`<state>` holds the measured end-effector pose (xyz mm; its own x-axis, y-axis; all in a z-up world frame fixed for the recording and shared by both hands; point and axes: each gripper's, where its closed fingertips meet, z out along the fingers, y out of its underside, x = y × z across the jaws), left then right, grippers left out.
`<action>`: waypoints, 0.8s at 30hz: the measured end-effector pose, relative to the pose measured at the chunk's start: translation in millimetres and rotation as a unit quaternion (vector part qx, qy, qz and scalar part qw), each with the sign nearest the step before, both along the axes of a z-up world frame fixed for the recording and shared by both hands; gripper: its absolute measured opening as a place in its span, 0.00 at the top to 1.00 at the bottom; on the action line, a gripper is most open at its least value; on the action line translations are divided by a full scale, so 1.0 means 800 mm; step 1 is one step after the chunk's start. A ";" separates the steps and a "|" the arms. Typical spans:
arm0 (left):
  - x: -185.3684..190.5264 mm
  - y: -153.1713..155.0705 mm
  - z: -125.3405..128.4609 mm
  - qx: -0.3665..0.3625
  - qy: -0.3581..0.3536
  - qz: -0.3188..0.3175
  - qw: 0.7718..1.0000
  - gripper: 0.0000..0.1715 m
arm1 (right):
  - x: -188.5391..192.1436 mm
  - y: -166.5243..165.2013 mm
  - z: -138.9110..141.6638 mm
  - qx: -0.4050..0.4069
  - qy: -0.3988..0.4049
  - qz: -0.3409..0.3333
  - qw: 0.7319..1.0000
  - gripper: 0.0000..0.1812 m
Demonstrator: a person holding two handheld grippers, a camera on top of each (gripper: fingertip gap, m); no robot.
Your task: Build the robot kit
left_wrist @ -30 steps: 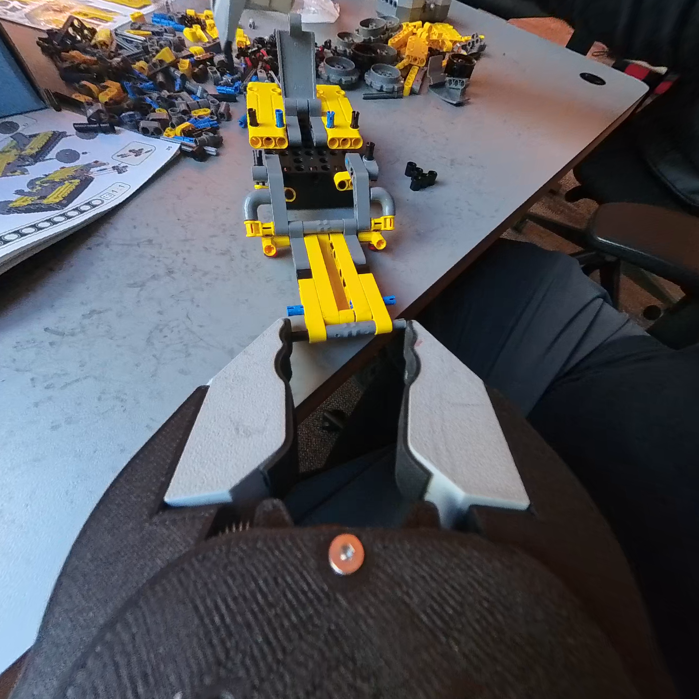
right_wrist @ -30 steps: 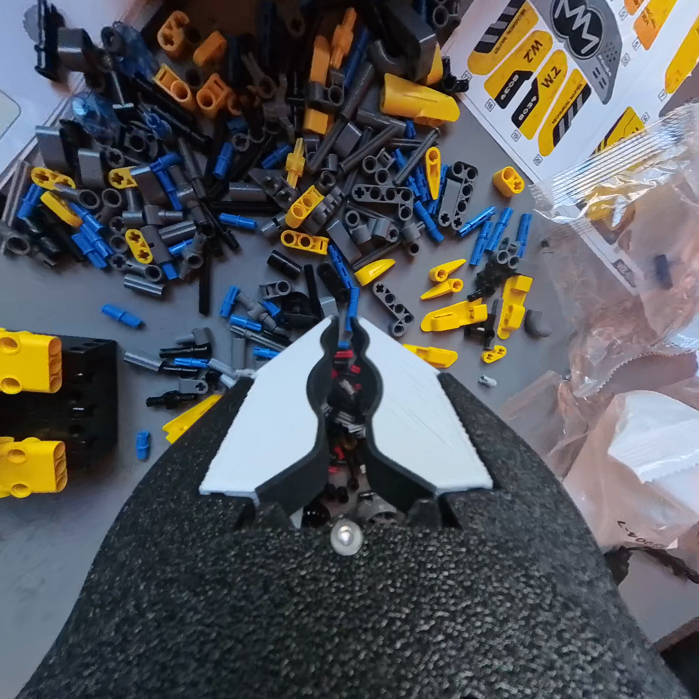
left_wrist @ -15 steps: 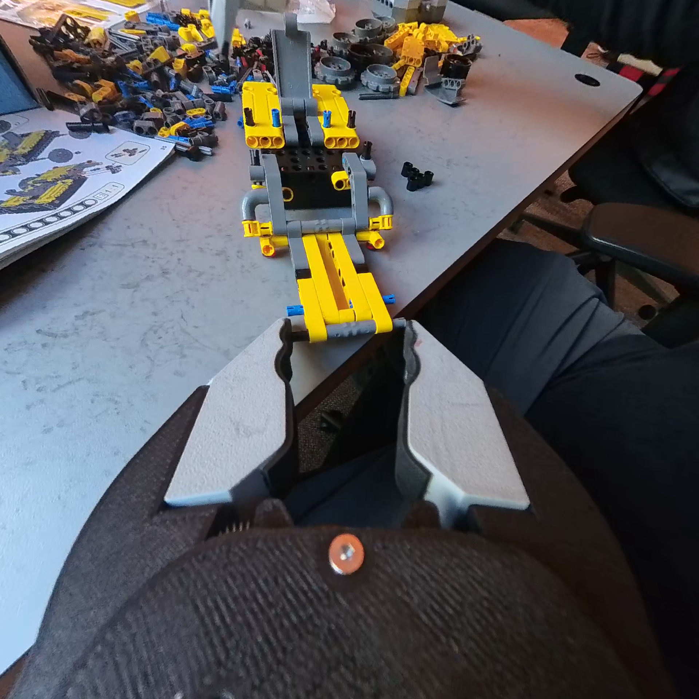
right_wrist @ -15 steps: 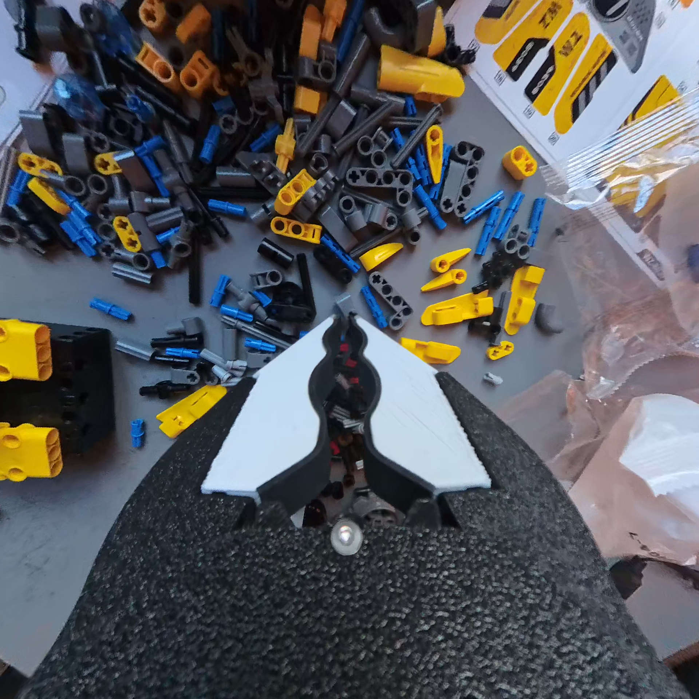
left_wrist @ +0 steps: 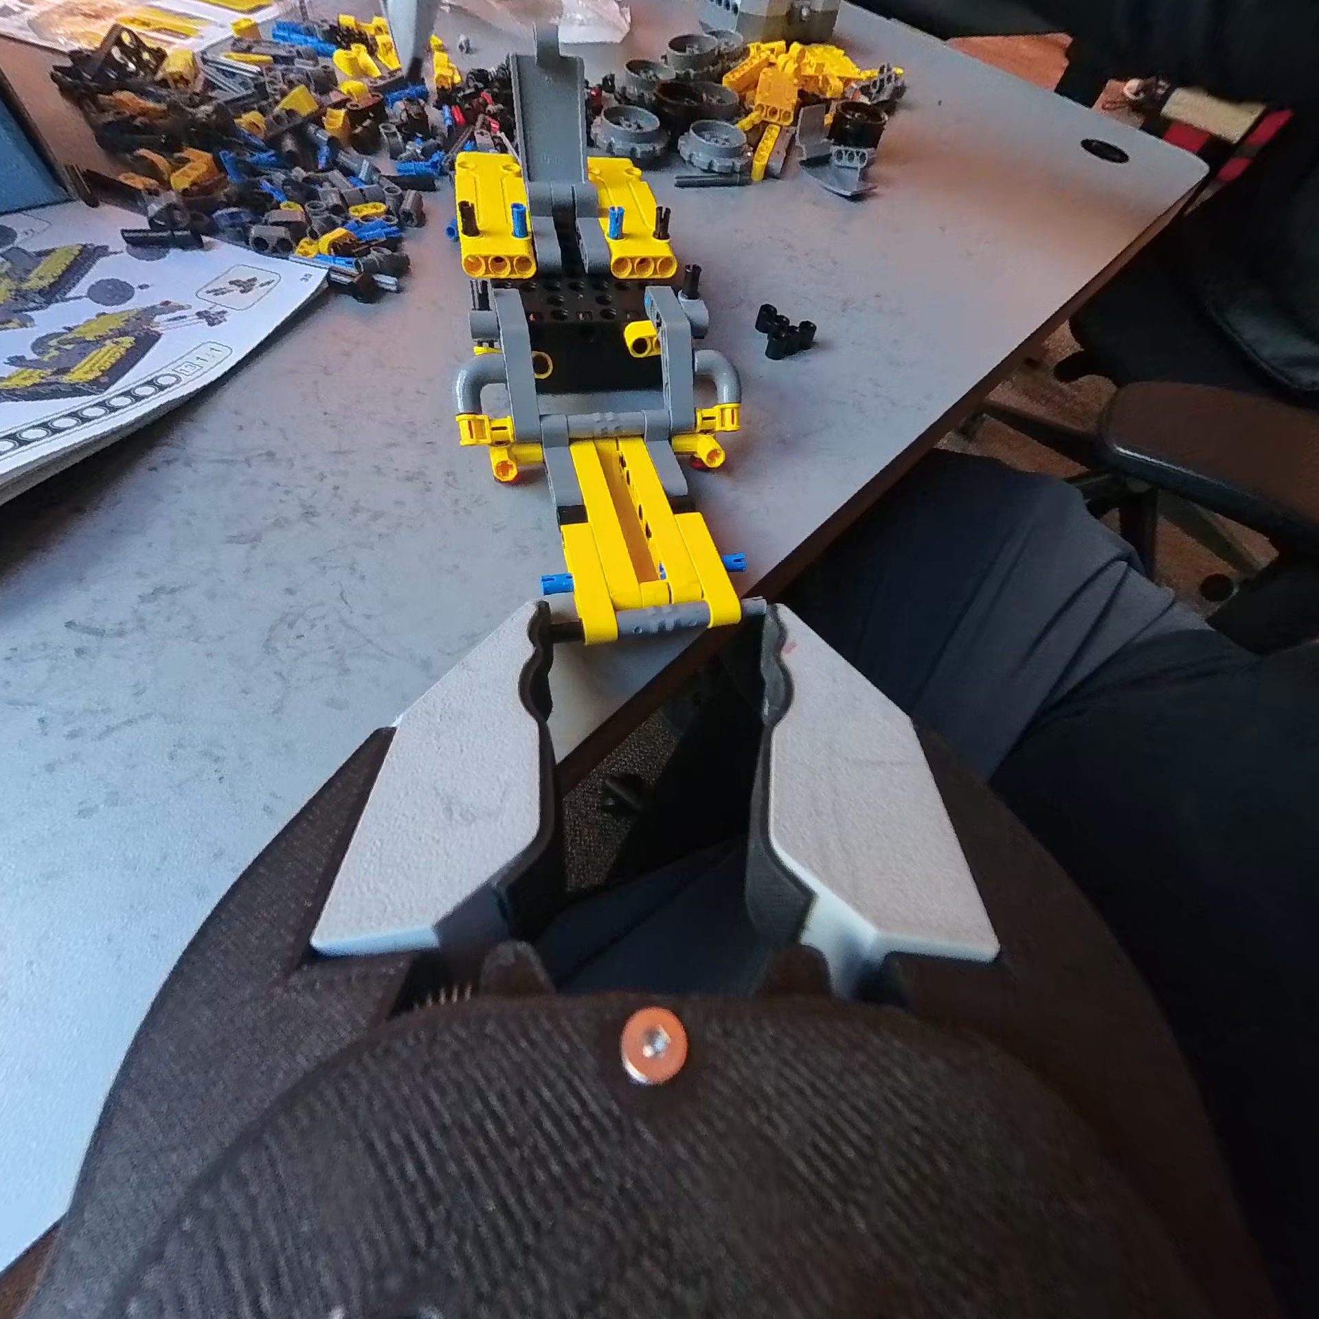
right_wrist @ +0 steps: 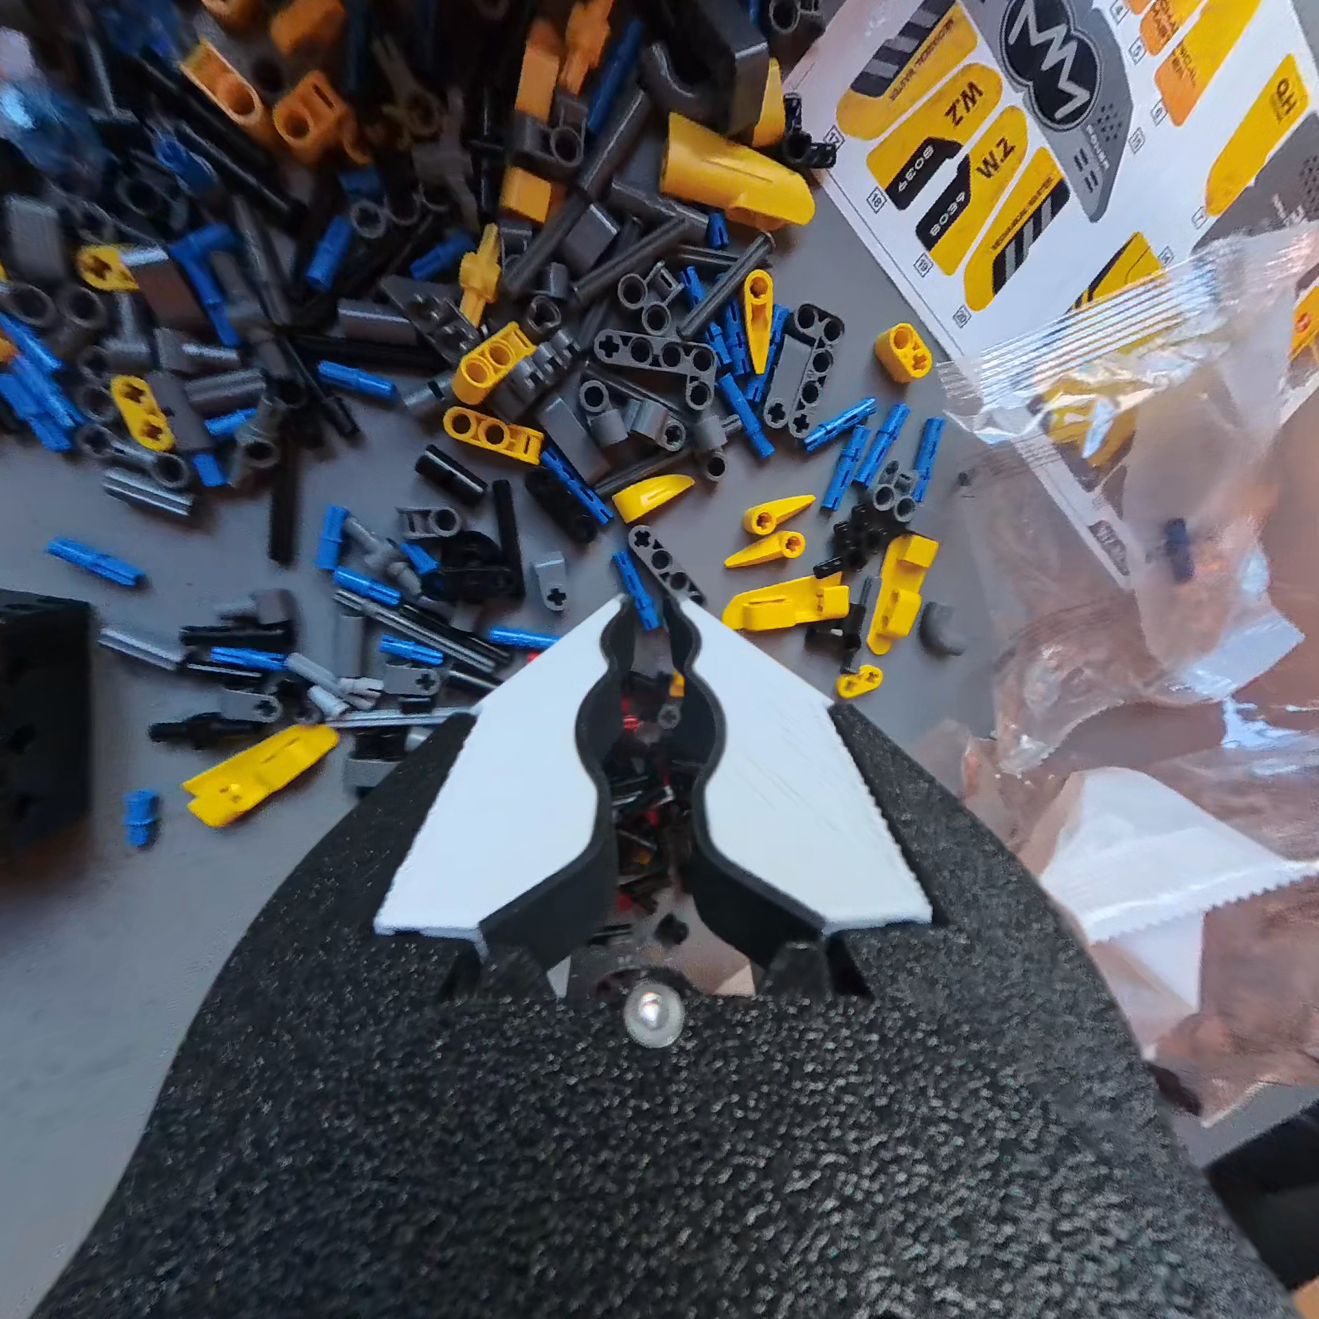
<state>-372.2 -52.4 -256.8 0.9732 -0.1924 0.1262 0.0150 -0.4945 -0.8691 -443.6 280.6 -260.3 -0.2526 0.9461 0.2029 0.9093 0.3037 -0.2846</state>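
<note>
My left gripper (left_wrist: pixel 653 621) is shut on the near end of a long yellow, grey and black brick model (left_wrist: pixel 592 342). Its fingertips press both ends of the grey cross bar at the table's front edge. The model lies flat on the grey table (left_wrist: pixel 250 607) and runs away from me. My right gripper (right_wrist: pixel 648 607) hangs low over a pile of loose parts (right_wrist: pixel 499 321), its jaws a narrow gap apart. The near end of a blue pin (right_wrist: pixel 632 582) lies in that gap, beside a black beam (right_wrist: pixel 664 564). I cannot see the fingers pinching the pin.
An open instruction booklet (left_wrist: pixel 107 335) lies at the left and grey wheels (left_wrist: pixel 706 135) at the far end. A person's leg (left_wrist: pixel 999 607) and a chair (left_wrist: pixel 1213 442) are off the table's right edge. A sticker sheet (right_wrist: pixel 1035 143) and clear plastic bags (right_wrist: pixel 1142 571) lie right of the pile. The left gripper's tips are roughly 35 centimetres from the right gripper's.
My right gripper has moved right and down over the pile, from above a grey connector to the blue pin. My left gripper still holds the model, which has barely shifted.
</note>
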 end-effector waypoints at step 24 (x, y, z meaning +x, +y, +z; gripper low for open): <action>0.002 0.001 0.000 0.002 -0.003 -0.004 1.000 0.67 | 0.007 -0.021 -0.001 0.022 -0.022 0.111 0.993 0.95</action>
